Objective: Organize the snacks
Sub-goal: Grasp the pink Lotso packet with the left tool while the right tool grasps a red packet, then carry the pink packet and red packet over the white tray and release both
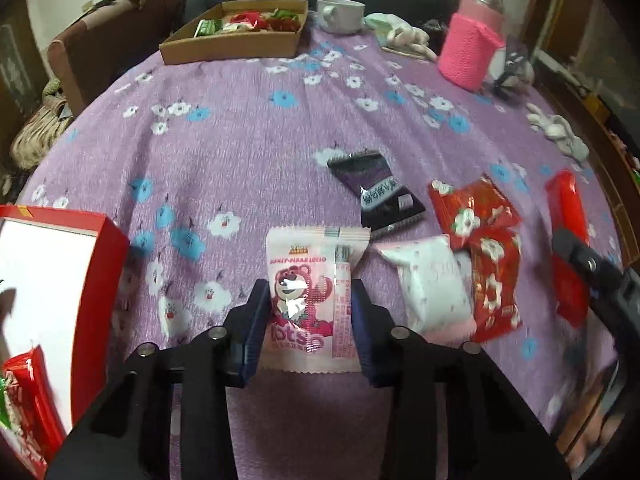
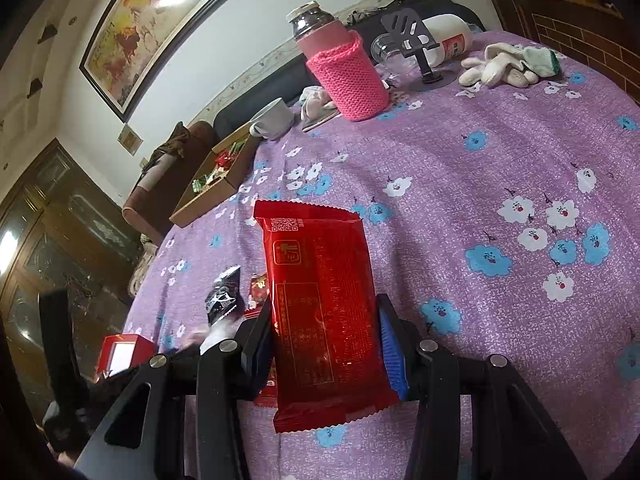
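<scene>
My left gripper (image 1: pixel 310 300) is shut on a pink Lotso bear snack packet (image 1: pixel 312 296), held just above the purple flowered tablecloth (image 1: pixel 240 140). To its right lie a white packet (image 1: pixel 432 284), two red flowered packets (image 1: pixel 480 232) and a dark purple packet (image 1: pixel 380 192). A red box with a white inside (image 1: pixel 48 280) holding red packets stands at the left. My right gripper (image 2: pixel 324 332) is shut on a long red packet (image 2: pixel 324 312), which also shows at the right of the left wrist view (image 1: pixel 568 240). The red box (image 2: pixel 124 352) and dark packet (image 2: pixel 224 296) show low left.
A brown cardboard tray of snacks (image 1: pixel 236 36) sits at the table's far edge, next to a white cup (image 1: pixel 340 14). A bottle in a pink knitted sleeve (image 1: pixel 472 44), white gloves (image 2: pixel 504 64), a phone stand (image 2: pixel 416 44) and a white bottle (image 2: pixel 448 36) stand at the far right.
</scene>
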`<state>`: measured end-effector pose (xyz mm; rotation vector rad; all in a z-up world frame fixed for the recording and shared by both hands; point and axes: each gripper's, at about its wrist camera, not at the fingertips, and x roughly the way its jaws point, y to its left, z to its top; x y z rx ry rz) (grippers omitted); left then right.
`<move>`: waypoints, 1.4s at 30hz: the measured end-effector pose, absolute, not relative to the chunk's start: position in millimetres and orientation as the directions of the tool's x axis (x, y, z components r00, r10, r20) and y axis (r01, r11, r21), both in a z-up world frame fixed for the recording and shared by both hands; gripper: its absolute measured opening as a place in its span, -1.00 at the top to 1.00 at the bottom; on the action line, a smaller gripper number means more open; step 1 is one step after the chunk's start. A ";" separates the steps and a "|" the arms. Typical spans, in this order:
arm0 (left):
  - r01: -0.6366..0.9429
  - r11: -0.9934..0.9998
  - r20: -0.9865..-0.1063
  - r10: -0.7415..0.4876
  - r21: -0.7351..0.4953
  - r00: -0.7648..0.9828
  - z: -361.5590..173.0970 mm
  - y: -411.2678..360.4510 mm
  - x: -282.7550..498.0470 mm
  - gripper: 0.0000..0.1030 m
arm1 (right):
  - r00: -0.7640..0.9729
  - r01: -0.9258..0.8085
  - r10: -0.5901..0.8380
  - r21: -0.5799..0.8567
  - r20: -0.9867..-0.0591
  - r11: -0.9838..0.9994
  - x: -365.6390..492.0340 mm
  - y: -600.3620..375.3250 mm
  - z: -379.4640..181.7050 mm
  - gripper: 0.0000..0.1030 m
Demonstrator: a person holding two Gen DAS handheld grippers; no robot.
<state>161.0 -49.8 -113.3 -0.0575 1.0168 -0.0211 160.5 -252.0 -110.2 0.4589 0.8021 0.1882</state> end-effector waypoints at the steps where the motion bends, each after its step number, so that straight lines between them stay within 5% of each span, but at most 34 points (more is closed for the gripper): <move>1: -0.001 0.999 -0.844 -0.041 -0.049 0.534 -114.3 -46.7 156.7 0.32 | 0.685 0.012 0.328 0.460 -0.651 0.888 160.7 -252.0 -110.6 0.09; 12: 0.059 0.997 -0.814 -0.080 -0.056 0.576 -103.9 -34.4 120.3 0.34 | 0.704 -0.015 0.318 0.435 -0.635 0.900 158.3 -249.1 -108.9 0.09; 24: 0.048 0.998 -0.662 -0.016 0.031 0.749 -37.6 6.7 32.4 0.33 | 0.734 -0.126 0.303 0.317 -0.608 0.940 133.2 -207.7 -94.4 0.09; 42: -0.208 0.977 -0.596 0.194 0.045 0.780 -40.6 128.6 -3.5 0.33 | 0.575 -0.505 0.605 0.343 -0.550 0.792 58.2 1.8 -62.4 0.10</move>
